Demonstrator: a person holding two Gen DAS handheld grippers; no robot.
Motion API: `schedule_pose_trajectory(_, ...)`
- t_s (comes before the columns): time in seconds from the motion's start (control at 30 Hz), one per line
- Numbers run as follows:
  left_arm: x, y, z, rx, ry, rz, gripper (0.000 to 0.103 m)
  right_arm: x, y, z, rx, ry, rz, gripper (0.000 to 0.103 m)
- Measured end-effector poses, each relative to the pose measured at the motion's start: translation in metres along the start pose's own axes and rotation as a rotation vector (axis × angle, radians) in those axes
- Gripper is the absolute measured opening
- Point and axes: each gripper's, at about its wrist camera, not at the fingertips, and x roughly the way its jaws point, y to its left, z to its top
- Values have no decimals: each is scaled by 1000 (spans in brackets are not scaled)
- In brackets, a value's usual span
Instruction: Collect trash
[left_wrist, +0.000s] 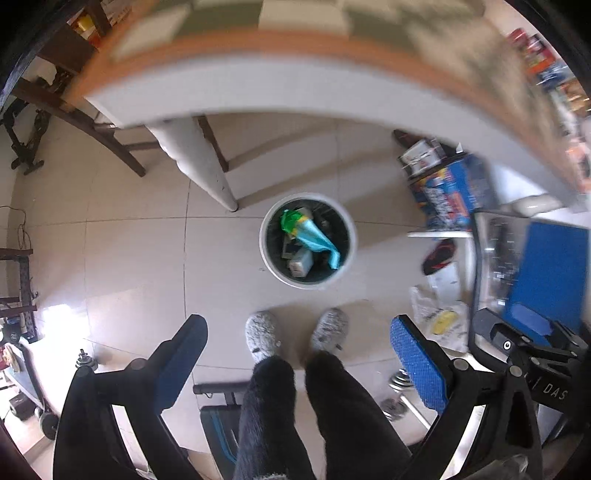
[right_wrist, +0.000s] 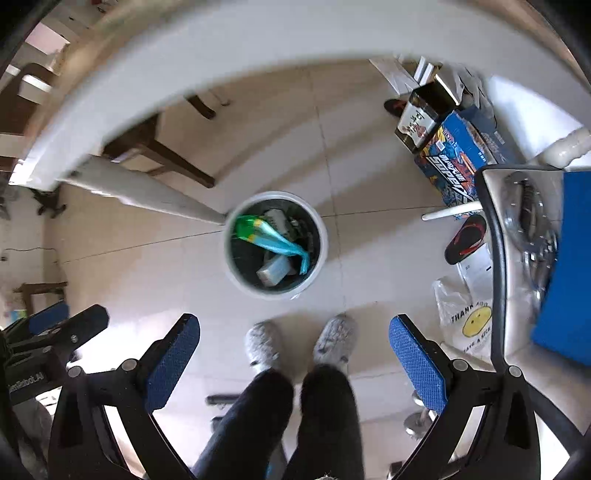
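On a pale tiled floor (left_wrist: 129, 258), beside a white table leg (left_wrist: 199, 162), stands the round white bin (left_wrist: 351, 236), green-and-blue wrapper (right_wrist: 273, 240) inside. Left gripper (left_wrist: 299, 354) and right gripper (right_wrist: 295, 350) hover above, both spread and empty. A drop looks finished; next, fetch more trash.

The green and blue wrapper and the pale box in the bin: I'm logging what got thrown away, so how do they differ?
The wrapper is bright green at one end and light blue along the rest; the box is pale grey-white. The wrapper is long, thin and crumpled, stretching across the bin; the box is short, blocky and rigid. The wrapper lies on top, and the box sits lower, near the rim. Both are inside the bin.
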Motion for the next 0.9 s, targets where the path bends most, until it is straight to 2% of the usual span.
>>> schedule_pose_trajectory(0.13,-69,-7,-9,0,-33,-63,101,-89,15,-14,-19,-10,67,103)
schedule_pose_trajectory(0.27,-135,-17,-17,15,-88,-135,101,-160,26,-22,-49,-30,128,103)
schedule_pose_trajectory(0.43,-195,-18,-24,19,-149,-221,103,-241,41,-31,-94,-70,193,103)
schedule_pose_trajectory(0.67,-241,-19,-35,30,-197,-276,103,-306,52,-44,-132,-94,232,103)
schedule_pose_trajectory(0.9,-259,-20,-48,35,-211,-296,103,-333,51,-56,-142,-94,247,103)
